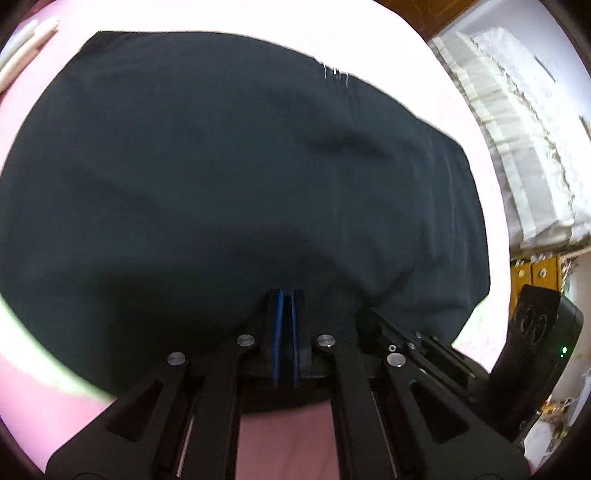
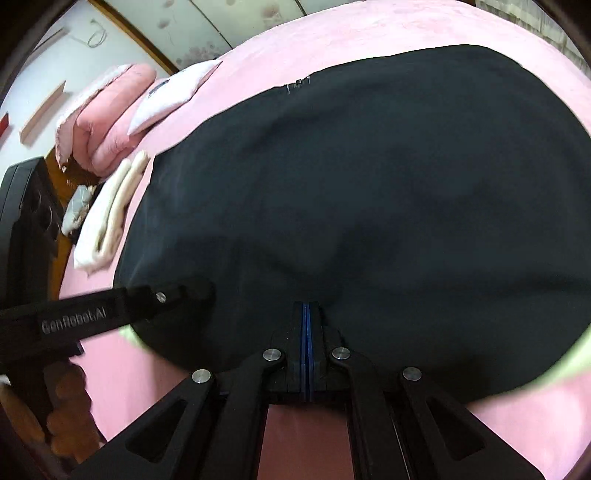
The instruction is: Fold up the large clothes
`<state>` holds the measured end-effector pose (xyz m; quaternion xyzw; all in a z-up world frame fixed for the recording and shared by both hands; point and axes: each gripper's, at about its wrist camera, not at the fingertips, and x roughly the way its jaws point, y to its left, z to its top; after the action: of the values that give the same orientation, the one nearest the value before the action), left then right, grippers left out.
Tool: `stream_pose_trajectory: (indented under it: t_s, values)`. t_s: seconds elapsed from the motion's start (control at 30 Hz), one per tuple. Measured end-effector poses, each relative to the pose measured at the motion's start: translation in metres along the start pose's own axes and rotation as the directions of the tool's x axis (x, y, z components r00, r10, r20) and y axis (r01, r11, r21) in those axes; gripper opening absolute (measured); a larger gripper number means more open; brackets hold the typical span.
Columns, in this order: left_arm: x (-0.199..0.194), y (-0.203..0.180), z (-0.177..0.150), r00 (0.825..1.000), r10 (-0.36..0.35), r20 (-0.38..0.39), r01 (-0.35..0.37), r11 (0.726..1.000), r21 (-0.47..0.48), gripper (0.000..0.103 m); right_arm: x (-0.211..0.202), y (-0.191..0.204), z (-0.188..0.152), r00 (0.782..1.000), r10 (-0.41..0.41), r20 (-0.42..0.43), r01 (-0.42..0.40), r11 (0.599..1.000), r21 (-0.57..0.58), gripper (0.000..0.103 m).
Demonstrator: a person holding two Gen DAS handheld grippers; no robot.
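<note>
A large black garment (image 1: 221, 177) lies spread over a pink bed sheet (image 1: 37, 398) and fills most of both views. Small white stitches (image 1: 334, 75) mark its far edge. My left gripper (image 1: 286, 297) is shut, its blue pads pinching the garment's near edge, and the cloth bunches up around the tips. My right gripper (image 2: 306, 308) is shut on the same near edge of the black garment (image 2: 369, 184). The two grippers are close, side by side: the right gripper (image 1: 373, 317) enters from the right, and the left gripper (image 2: 192, 290) enters from the left.
A folded pink quilt (image 2: 110, 114), a white pillow (image 2: 173, 96) and a folded cream towel (image 2: 110, 214) lie along the bed's left side. White frilled fabric (image 1: 517, 147) hangs beyond the bed at the right. Bare pink sheet (image 2: 369, 33) lies past the garment.
</note>
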<state>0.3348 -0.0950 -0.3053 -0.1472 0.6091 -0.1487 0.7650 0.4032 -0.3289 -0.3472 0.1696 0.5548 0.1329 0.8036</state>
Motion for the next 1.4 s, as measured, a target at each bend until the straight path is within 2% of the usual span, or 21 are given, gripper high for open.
stream_pose_trajectory:
  t_s: [0.17,0.2,0.4,0.53,0.67,0.77,0.87,0.9,0.93,1.0,1.03,1.07,1.1,1.17,1.2,1.23,1.27,1.3,1.33,1.4]
  values:
    - [0.018,-0.007,0.059,0.997,0.005,0.071,-0.005,1.000,0.001,0.001,0.029,-0.019,0.062,0.995,0.095,0.033,-0.097,0.991,0.092,0.000]
    - [0.023,-0.008,0.067,0.996,0.001,0.090,-0.001,1.000,-0.009,0.001,0.044,-0.003,0.082,0.994,0.102,0.039,-0.106,0.990,0.097,0.000]
    - [0.048,-0.014,0.121,0.987,0.017,0.161,-0.010,0.999,-0.044,0.001,0.083,-0.009,0.151,0.985,0.158,0.069,-0.165,0.980,0.114,0.000]
    - [0.062,-0.021,0.141,0.978,0.059,0.199,-0.048,0.997,-0.059,0.001,0.110,0.004,0.186,0.984,0.157,0.080,-0.163,0.984,0.073,0.000]
    - [0.068,-0.016,0.150,0.971,0.082,0.224,-0.067,0.995,-0.073,0.001,0.120,-0.005,0.209,0.975,0.187,0.118,-0.194,0.980,0.050,0.000]
    - [0.061,-0.009,0.151,0.957,0.112,0.269,-0.092,0.992,-0.085,0.001,0.114,-0.029,0.214,0.973,0.190,0.132,-0.198,0.979,0.054,0.000]
    - [0.047,0.009,0.152,0.926,0.191,0.327,-0.160,0.980,-0.120,0.001,0.100,-0.061,0.218,0.969,0.176,0.172,-0.191,0.978,0.077,0.000]
    - [0.036,0.023,0.152,0.909,0.244,0.338,-0.208,0.968,-0.140,0.001,0.095,-0.071,0.220,0.971,0.145,0.190,-0.164,0.983,0.089,0.000]
    - [0.031,0.034,0.152,0.882,0.325,0.341,-0.281,0.944,-0.172,0.001,0.087,-0.087,0.221,0.974,0.074,0.215,-0.099,0.989,0.111,0.000]
    - [0.026,0.065,0.153,0.827,0.475,0.301,-0.404,0.874,-0.271,0.002,0.066,-0.123,0.217,0.968,-0.012,0.251,-0.034,0.983,0.180,0.000]
    - [0.026,0.081,0.153,0.820,0.501,0.276,-0.414,0.853,-0.318,0.002,0.059,-0.140,0.215,0.962,-0.038,0.272,-0.021,0.977,0.212,0.000]
    - [0.023,0.102,0.150,0.827,0.500,0.257,-0.387,0.838,-0.384,0.002,0.056,-0.152,0.215,0.955,-0.058,0.289,-0.011,0.973,0.232,0.000]
    - [0.018,0.121,0.146,0.840,0.476,0.260,-0.337,0.834,-0.436,0.002,0.048,-0.168,0.213,0.941,-0.143,0.306,0.061,0.963,0.263,0.000]
    - [0.021,0.128,0.145,0.860,0.425,0.282,-0.264,0.844,-0.466,0.001,0.039,-0.190,0.208,0.917,-0.240,0.317,0.136,0.939,0.316,0.000]
    - [0.021,0.128,0.145,0.862,0.420,0.285,-0.263,0.850,-0.456,0.001,0.034,-0.198,0.204,0.910,-0.257,0.324,0.143,0.931,0.337,0.000]
    - [0.023,0.123,0.144,0.851,0.439,0.287,-0.295,0.853,-0.430,0.001,0.031,-0.203,0.204,0.899,-0.290,0.328,0.167,0.920,0.355,0.000]
    - [0.021,0.125,0.143,0.843,0.455,0.286,-0.320,0.852,-0.414,0.002,0.028,-0.203,0.204,0.873,-0.368,0.321,0.241,0.896,0.372,0.000]
    - [0.023,0.121,0.143,0.833,0.474,0.285,-0.346,0.849,-0.400,0.002,0.028,-0.202,0.205,0.821,-0.493,0.289,0.360,0.839,0.407,0.000]
    - [0.016,0.122,0.149,0.823,0.494,0.281,-0.371,0.841,-0.393,0.002,0.032,-0.199,0.207,0.793,-0.547,0.268,0.409,0.804,0.431,0.000]
    - [0.016,0.117,0.154,0.812,0.522,0.262,-0.405,0.827,-0.390,0.002,0.030,-0.198,0.209,0.784,-0.561,0.265,0.398,0.782,0.479,0.000]
